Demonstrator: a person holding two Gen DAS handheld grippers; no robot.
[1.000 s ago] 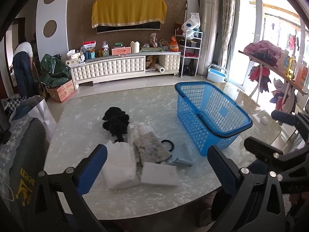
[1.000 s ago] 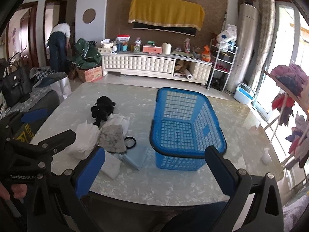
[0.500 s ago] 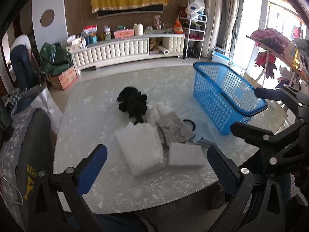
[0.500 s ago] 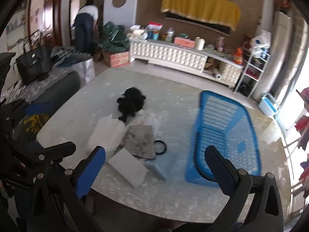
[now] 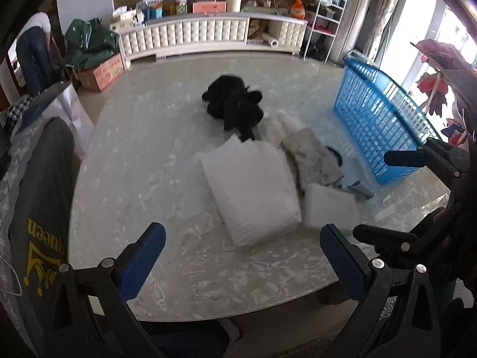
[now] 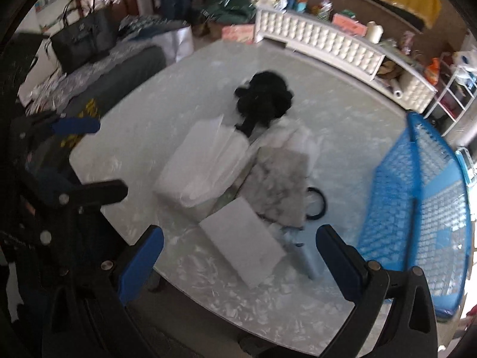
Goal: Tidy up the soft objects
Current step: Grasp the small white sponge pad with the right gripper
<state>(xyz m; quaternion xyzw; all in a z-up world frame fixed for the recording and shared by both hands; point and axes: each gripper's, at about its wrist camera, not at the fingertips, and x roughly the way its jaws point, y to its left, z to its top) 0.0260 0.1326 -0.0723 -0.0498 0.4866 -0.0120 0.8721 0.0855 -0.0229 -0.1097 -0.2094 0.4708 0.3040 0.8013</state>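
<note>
Left gripper [image 5: 241,252]: jaws wide apart, nothing between them, above the near table [image 5: 143,161] edge. White pad [image 5: 253,188] lies just beyond the gap, centred. Flat white sheet [image 5: 329,208] touches its right side. Grey cloth [image 5: 310,155] sits behind the sheet; black plush [image 5: 235,107] farther off. Blue basket [image 5: 384,131] at far right, apart from the pile.

Right gripper [image 6: 238,252]: jaws also spread, empty. White sheet [image 6: 243,241] lies directly beyond the gap, grey cloth [image 6: 281,188] behind it, white pad [image 6: 205,167] to the left, black plush [image 6: 263,98] far. Black ring [image 6: 320,205] right of the cloth, partly covered. Pale blue item [image 6: 307,256] mostly hidden under sheet and cloth; identity unclear. Basket [image 6: 417,203] cut off at right.

Right view is blurred. Each gripper appears in the other's view edge; both point down at the table.
</note>
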